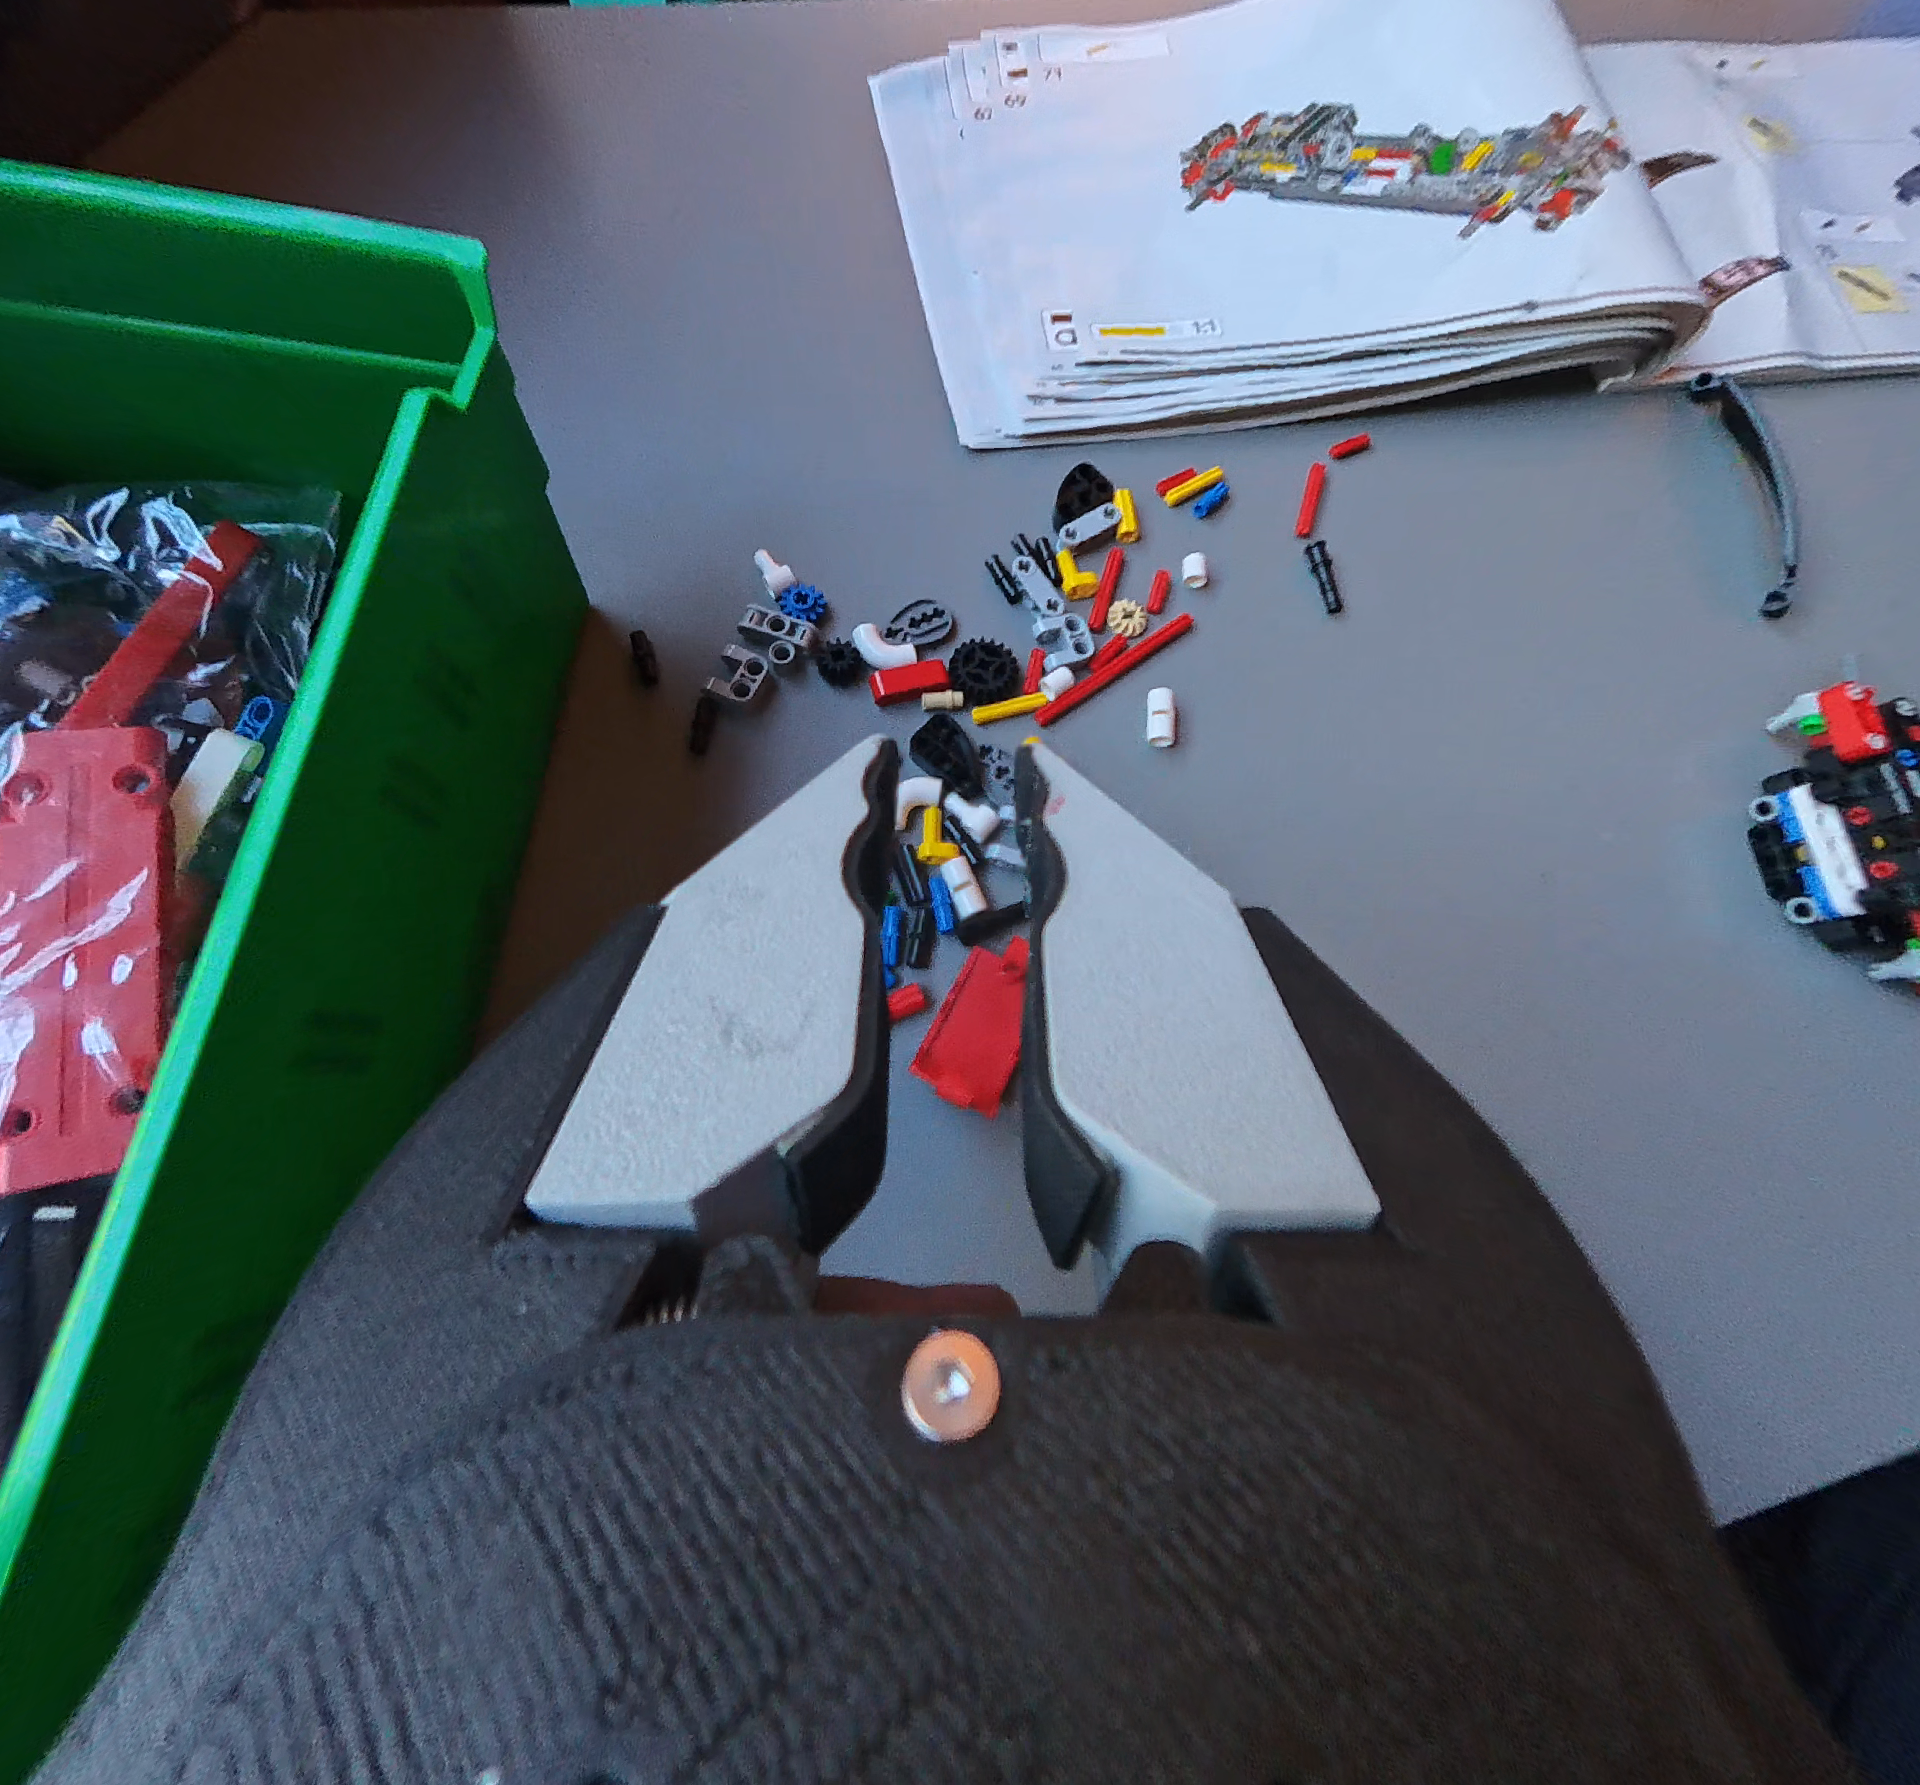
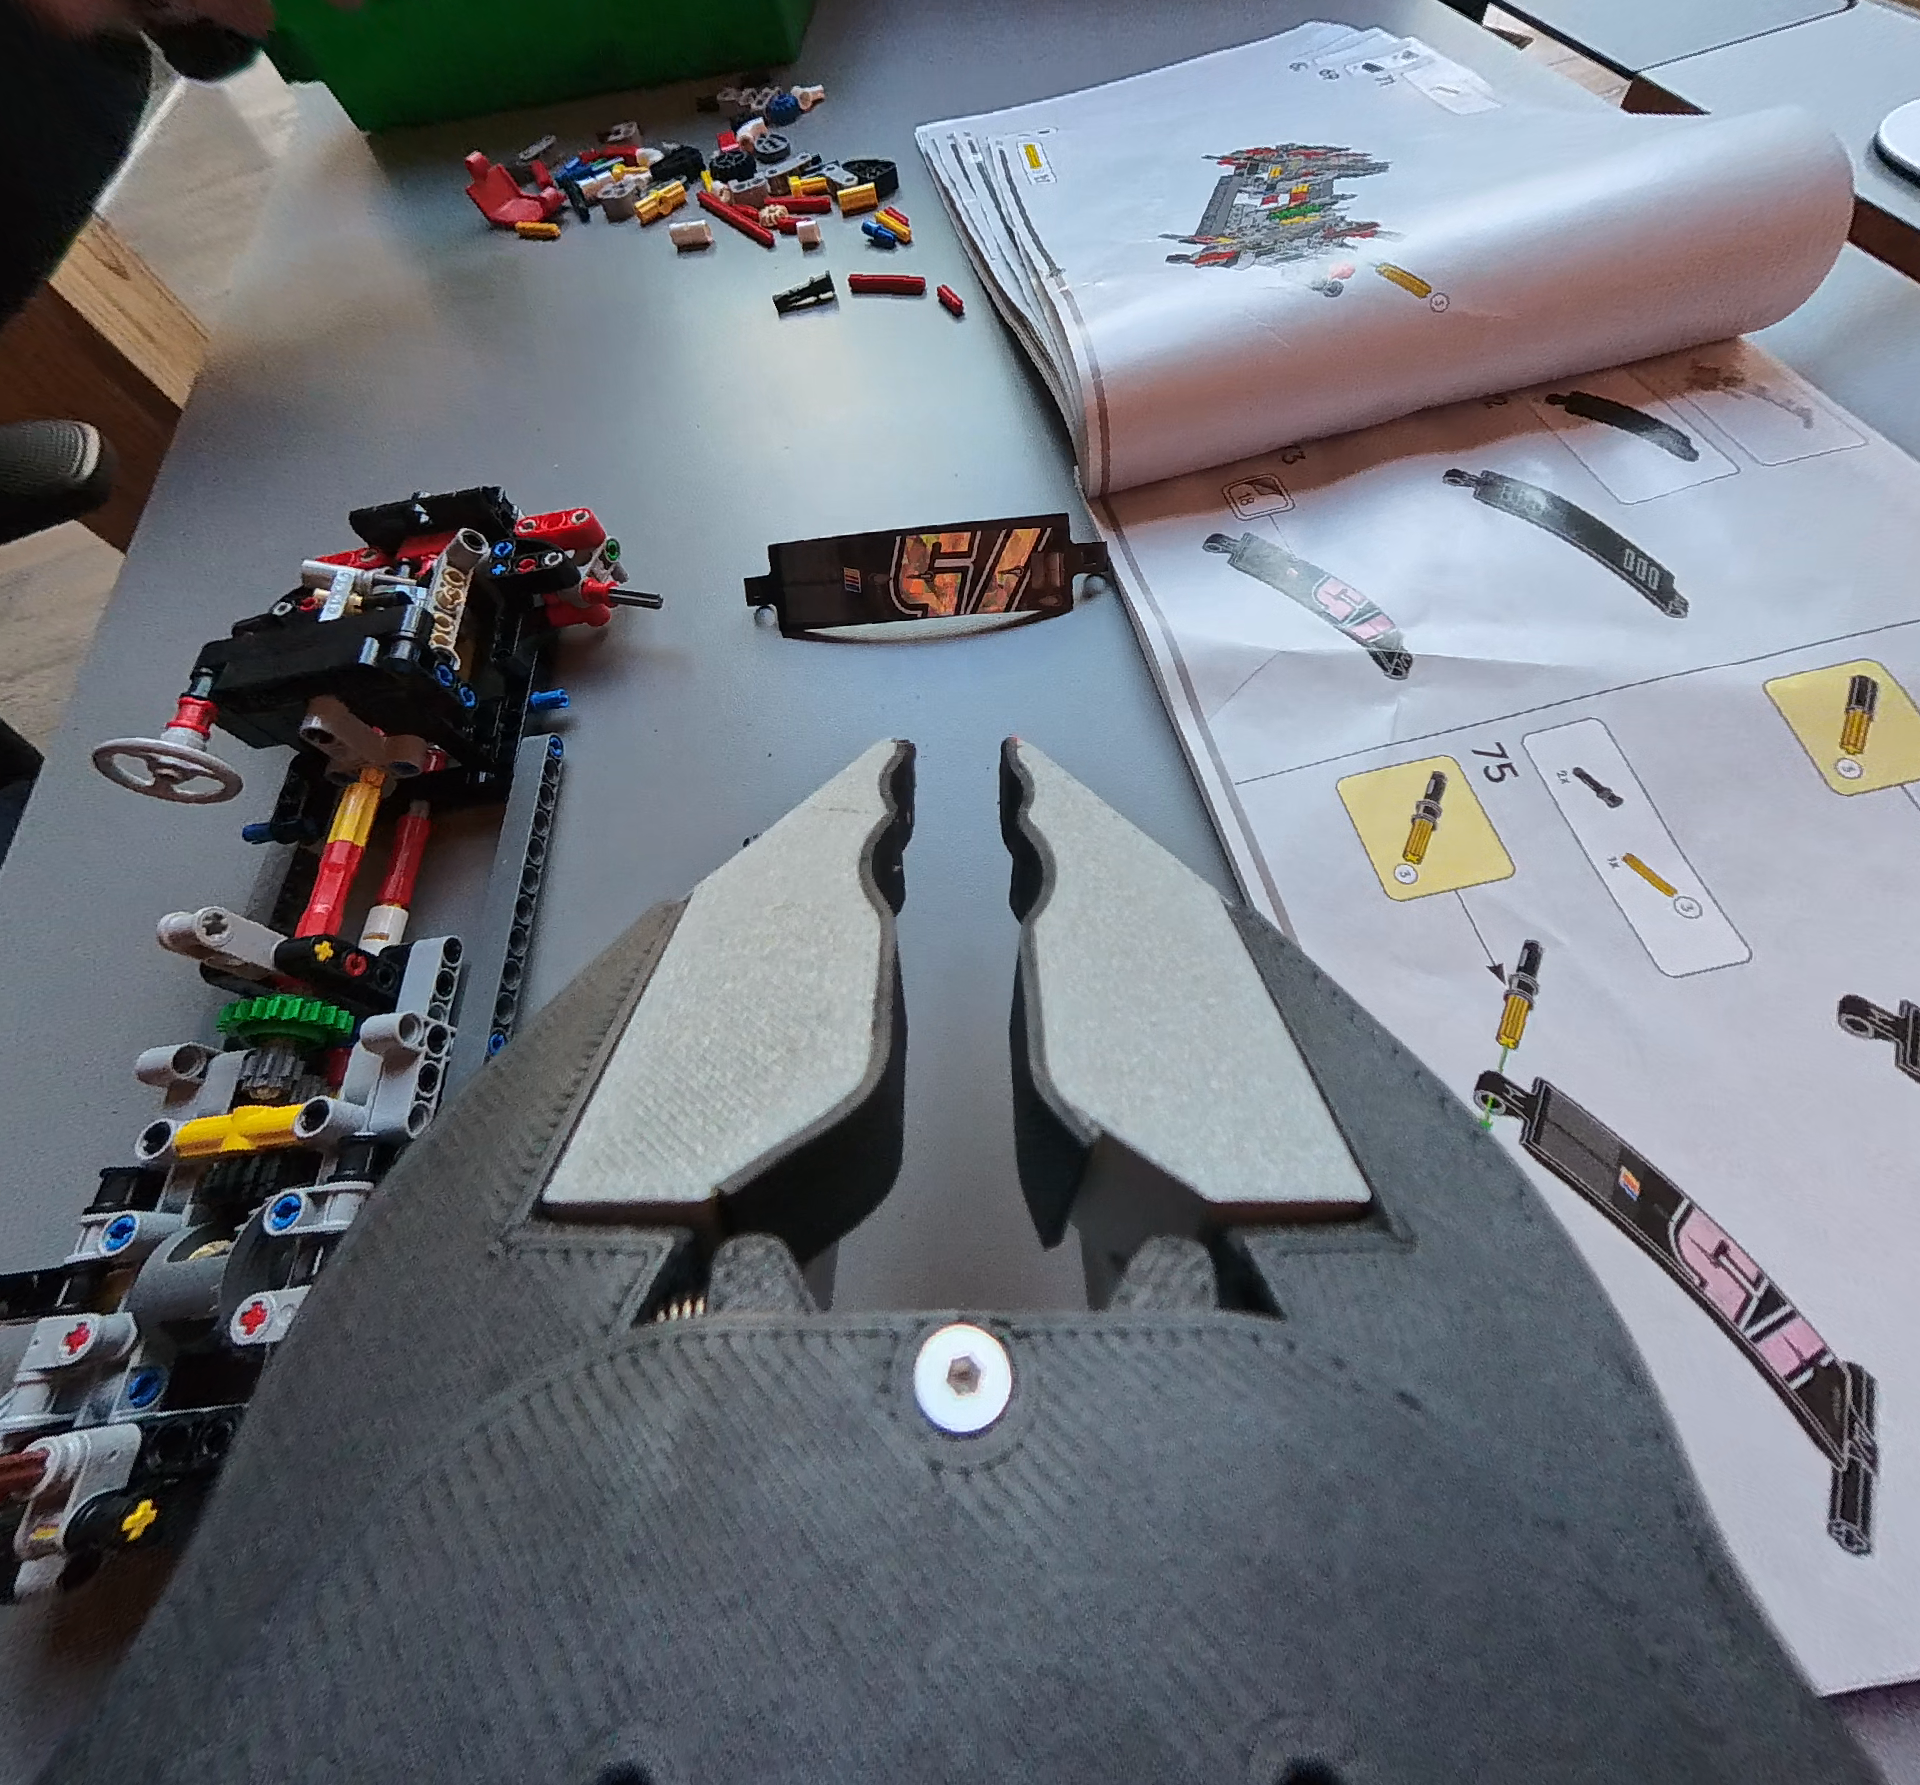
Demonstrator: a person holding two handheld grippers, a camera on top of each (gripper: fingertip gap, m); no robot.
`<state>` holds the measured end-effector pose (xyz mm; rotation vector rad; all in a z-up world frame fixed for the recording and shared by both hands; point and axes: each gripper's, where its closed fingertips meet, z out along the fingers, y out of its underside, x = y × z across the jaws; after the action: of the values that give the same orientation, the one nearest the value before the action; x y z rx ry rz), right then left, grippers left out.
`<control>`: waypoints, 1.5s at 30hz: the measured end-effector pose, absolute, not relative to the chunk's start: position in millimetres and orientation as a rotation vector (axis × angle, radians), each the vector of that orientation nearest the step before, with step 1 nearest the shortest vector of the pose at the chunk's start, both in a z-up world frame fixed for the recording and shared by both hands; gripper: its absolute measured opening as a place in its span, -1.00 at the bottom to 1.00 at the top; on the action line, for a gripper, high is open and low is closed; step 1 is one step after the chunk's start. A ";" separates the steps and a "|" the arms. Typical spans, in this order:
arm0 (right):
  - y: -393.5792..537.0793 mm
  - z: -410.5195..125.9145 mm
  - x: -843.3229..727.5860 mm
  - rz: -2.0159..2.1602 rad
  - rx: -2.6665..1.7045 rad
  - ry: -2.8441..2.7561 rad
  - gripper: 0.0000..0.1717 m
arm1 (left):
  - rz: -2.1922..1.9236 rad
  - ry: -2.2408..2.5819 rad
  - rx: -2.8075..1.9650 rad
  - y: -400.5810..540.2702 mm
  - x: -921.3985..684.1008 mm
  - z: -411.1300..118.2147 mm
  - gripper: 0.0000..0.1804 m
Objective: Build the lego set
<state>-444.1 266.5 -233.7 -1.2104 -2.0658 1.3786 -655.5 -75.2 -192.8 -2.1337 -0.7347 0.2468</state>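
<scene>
While hanging low over the pile of small pieces [image 1: 1039,613] on the grey table [image 1: 1455,904], with jaws only a little apart and nothing pinched: left gripper [image 1: 956,759], empty. Right under its fingers, a jumble of white, yellow, blue and black bits, plus a flat red piece [image 1: 971,1039] nearer the wrist. All packed close, many touching.

Could easily pinch two bits at once, or catch only an edge and flick one away. Could also shove the heap sideways with such a narrow gap. Round pegs and the white tube [image 1: 1161,717] likely to roll if bumped, maybe toward the table edge. Green box [image 1: 416,592] close on the left, so little room to swing that way.

Right gripper [image 2: 956,759]: jaws a little apart too, empty, over bare table. Just ahead, a black curved panel [image 2: 920,577] with an orange sticker, lying flat and thin. Hard to get under; likely to slide or tip if nudged. Half-built car model [image 2: 364,696] close on its left and open booklet [image 2: 1455,696] on its right, so easy to knock one or crease the other with a wide move.
</scene>
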 end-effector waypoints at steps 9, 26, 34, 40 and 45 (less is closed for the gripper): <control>266.7 -236.4 -447.3 1.371 -1.222 -2.086 -0.87 | 0.232 -0.763 -2.170 -85.6 -667.4 -207.1 -0.86; 266.2 -238.2 -447.9 1.375 -1.231 -2.107 -0.88 | 0.227 -0.754 -2.439 -85.6 -658.7 -263.2 -0.91; 266.0 -238.9 -448.0 1.362 -1.229 -2.111 -0.90 | 0.255 -0.731 -2.487 -84.6 -657.3 -271.1 -0.93; 265.8 -239.0 -448.2 1.362 -1.229 -2.112 -0.90 | 0.342 -0.679 -2.515 -83.3 -658.5 -268.8 -0.95; 268.0 -235.8 -448.9 1.383 -1.236 -2.084 -0.91 | 0.445 -0.657 -2.488 -86.8 -663.7 -250.6 -0.95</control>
<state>-448.9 268.0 -235.8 -1.2362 -2.0844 1.3833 -663.7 -86.8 -250.6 -2.4879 -0.6567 0.4446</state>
